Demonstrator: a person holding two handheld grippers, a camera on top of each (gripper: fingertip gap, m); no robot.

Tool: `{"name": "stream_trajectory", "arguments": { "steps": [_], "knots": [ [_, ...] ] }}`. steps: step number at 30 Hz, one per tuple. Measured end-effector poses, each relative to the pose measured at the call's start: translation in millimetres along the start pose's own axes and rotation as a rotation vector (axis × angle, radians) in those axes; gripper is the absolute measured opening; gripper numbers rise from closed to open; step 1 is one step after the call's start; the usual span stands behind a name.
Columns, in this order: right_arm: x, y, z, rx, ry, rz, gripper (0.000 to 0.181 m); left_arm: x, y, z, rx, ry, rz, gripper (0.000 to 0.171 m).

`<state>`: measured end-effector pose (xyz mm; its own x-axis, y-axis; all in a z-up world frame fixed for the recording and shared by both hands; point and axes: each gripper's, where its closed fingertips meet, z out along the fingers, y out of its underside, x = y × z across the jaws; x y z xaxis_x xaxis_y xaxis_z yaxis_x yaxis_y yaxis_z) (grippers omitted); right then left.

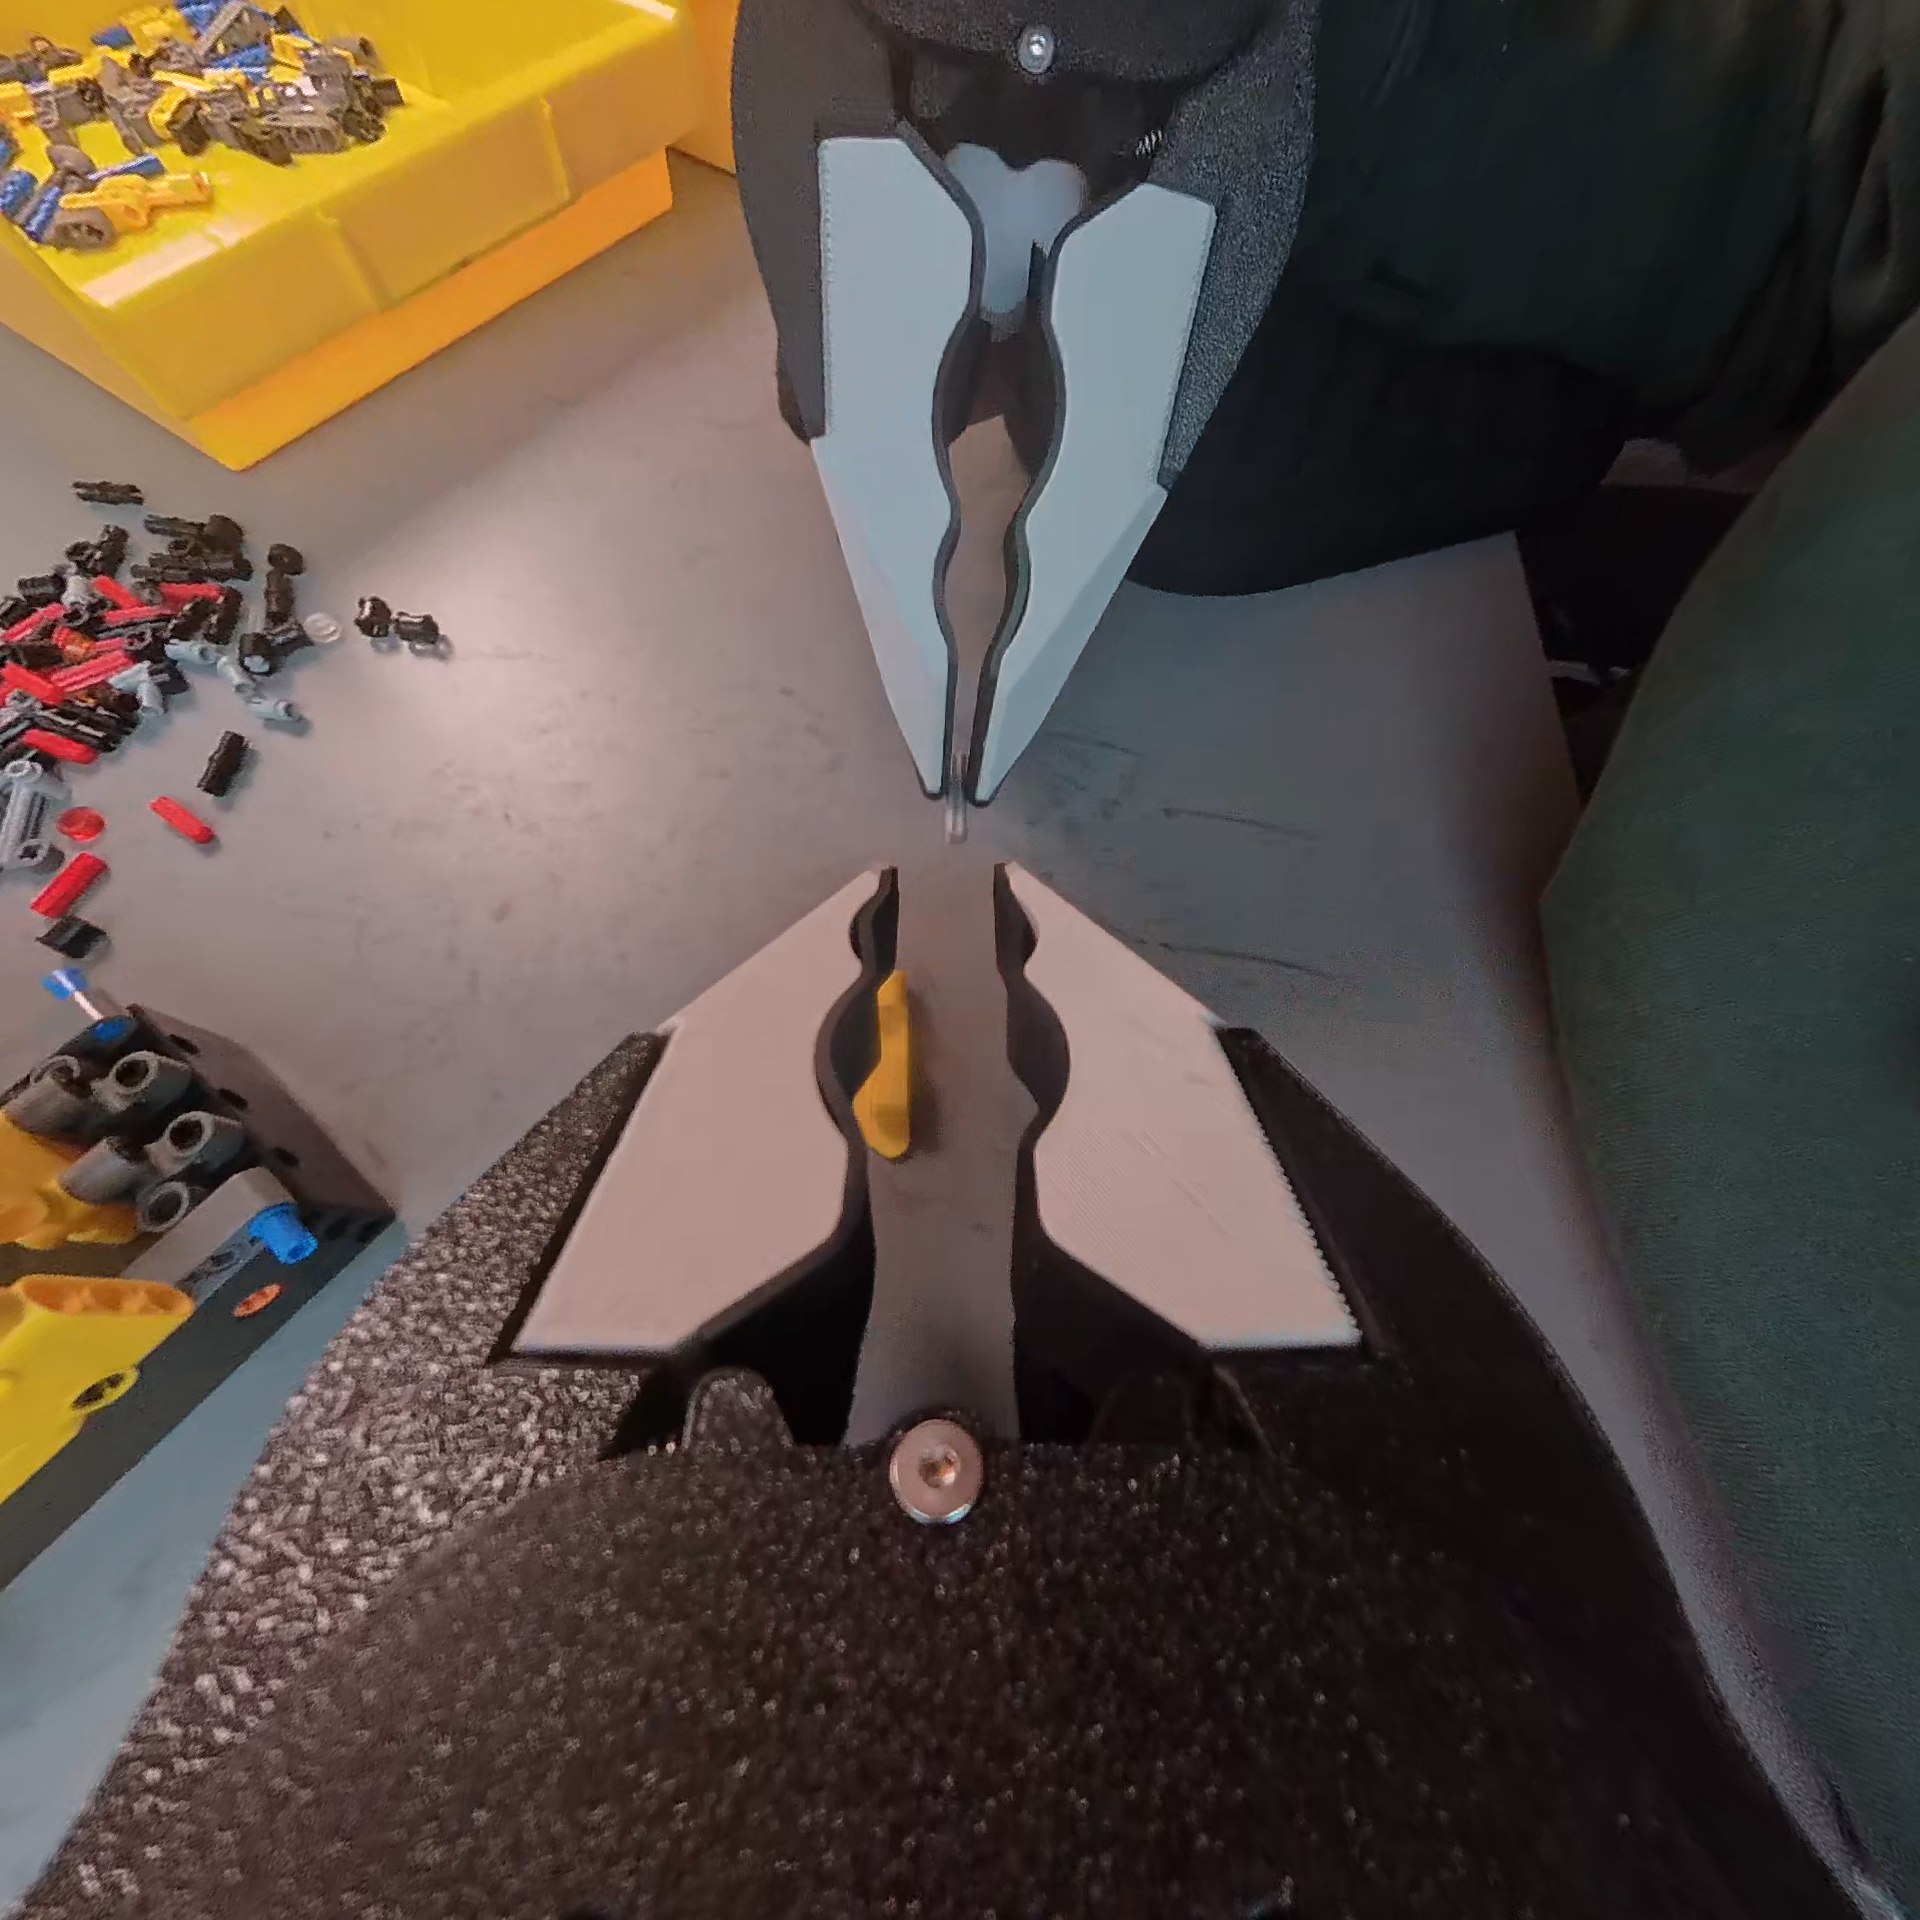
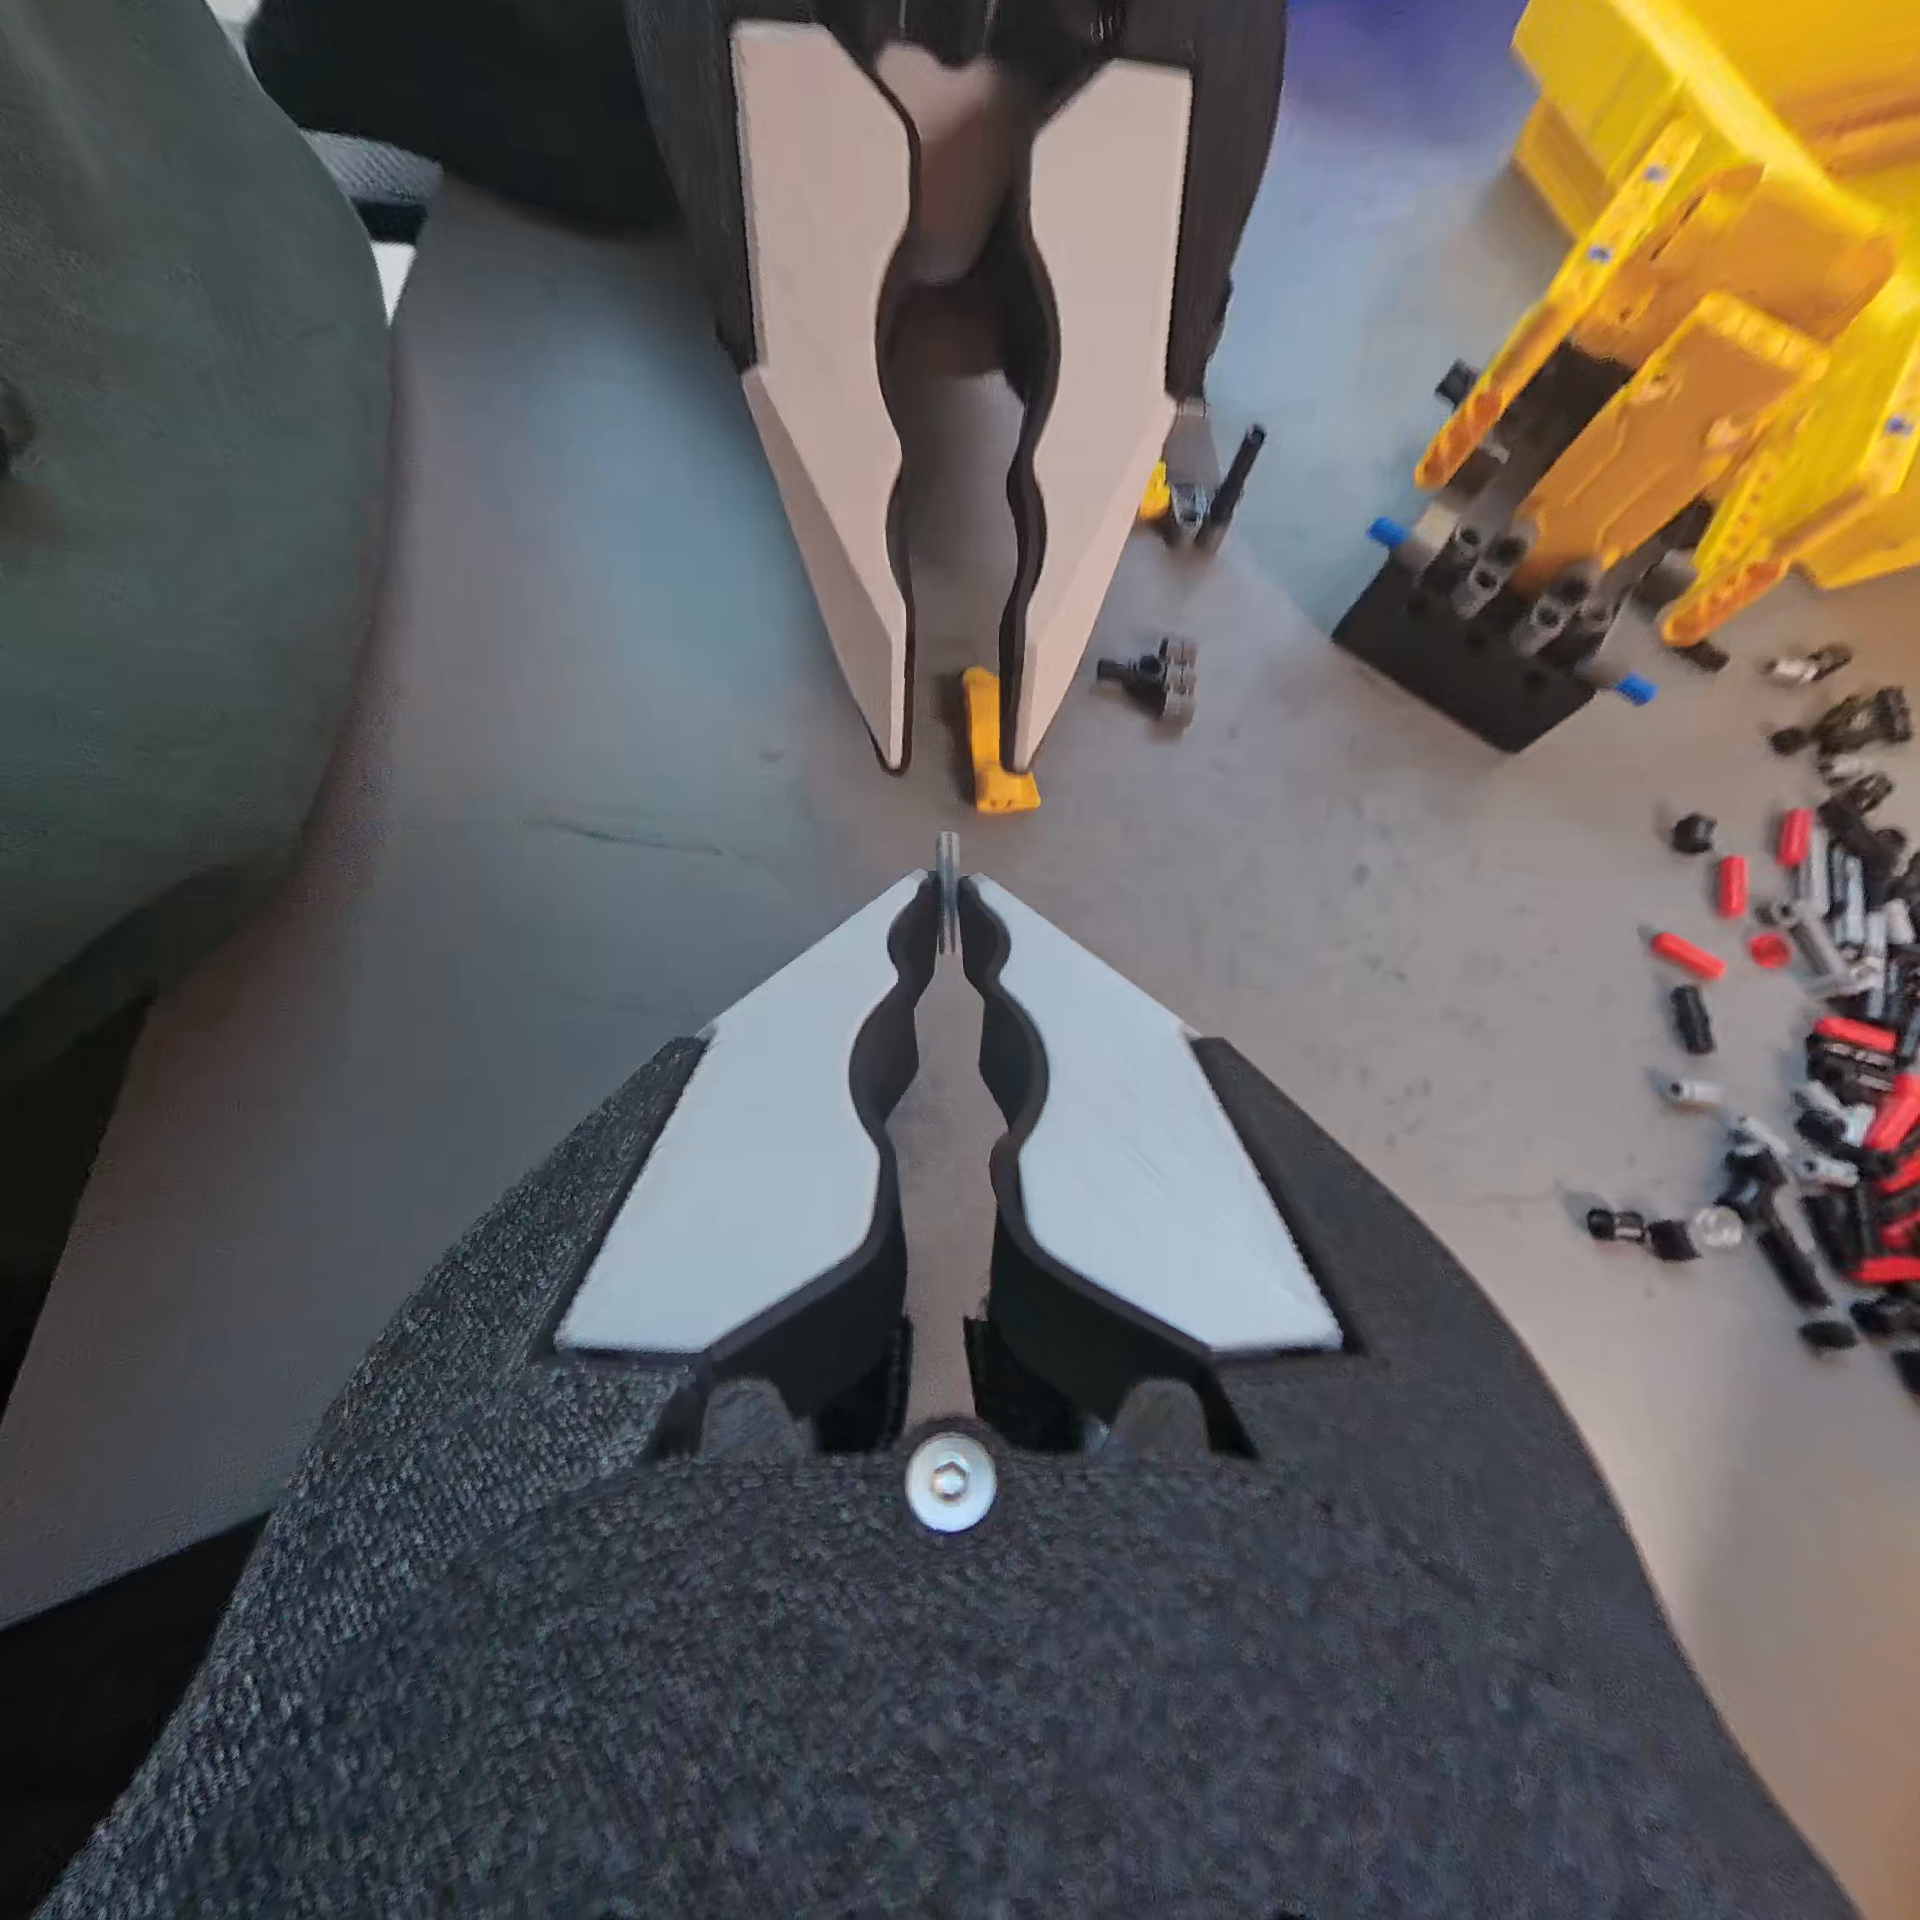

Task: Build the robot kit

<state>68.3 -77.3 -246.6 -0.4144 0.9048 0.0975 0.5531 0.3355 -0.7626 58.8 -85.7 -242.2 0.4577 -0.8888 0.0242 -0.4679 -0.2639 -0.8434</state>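
My left gripper (image 1: 945, 881) is open, with a clear gap between its tips. A small yellow piece (image 1: 886, 1081) sits in that gap, close against the inner side of one finger. In the right wrist view this yellow piece (image 2: 985, 727) seems to lie on the grey table (image 2: 623, 675), partly behind a finger of the left gripper (image 2: 956, 756). My right gripper (image 2: 945, 885) is shut on a tiny clear thin piece (image 2: 947, 854) that sticks out past its tips. It faces the left gripper tip to tip in the left wrist view (image 1: 956, 787), a short gap apart, with the clear piece (image 1: 954, 824) between them.
A yellow bin (image 1: 312, 312) of mixed small parts stands at the far left. A loose pile of black, red and grey parts (image 1: 104, 644) lies on the table. A black block with yellow beams (image 2: 1475, 665) stands near it. A person's dark green clothing (image 1: 1766, 935) borders the table. My left and right fingertips are right by each other.
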Motion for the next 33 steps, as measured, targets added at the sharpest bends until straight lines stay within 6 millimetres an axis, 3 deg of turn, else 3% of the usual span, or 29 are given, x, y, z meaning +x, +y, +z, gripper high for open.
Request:
{"name": "stream_trajectory", "arguments": {
  "steps": [3, 10, 18, 33],
  "knots": [
    [-4.2, -19.4, 3.1, 0.054, 0.023, -0.061, 0.002, 6.2, -3.9, -1.2, 0.02, 0.037, -0.011, 0.012],
    [-8.7, -26.3, 2.3, 0.09, 0.017, -0.08, 0.002, 11.2, -8.0, -5.9, 0.041, 0.078, -0.023, 0.003],
    [-9.1, -61.0, -19.4, 0.313, 0.056, -0.135, 0.006, 16.8, -41.1, -33.5, 0.272, 0.333, -0.32, 0.003],
    [-12.6, -73.2, -26.8, 0.374, 0.078, -0.168, 0.003, 21.2, -49.3, -40.0, 0.338, 0.474, -0.466, 0.003]
  ]
}}
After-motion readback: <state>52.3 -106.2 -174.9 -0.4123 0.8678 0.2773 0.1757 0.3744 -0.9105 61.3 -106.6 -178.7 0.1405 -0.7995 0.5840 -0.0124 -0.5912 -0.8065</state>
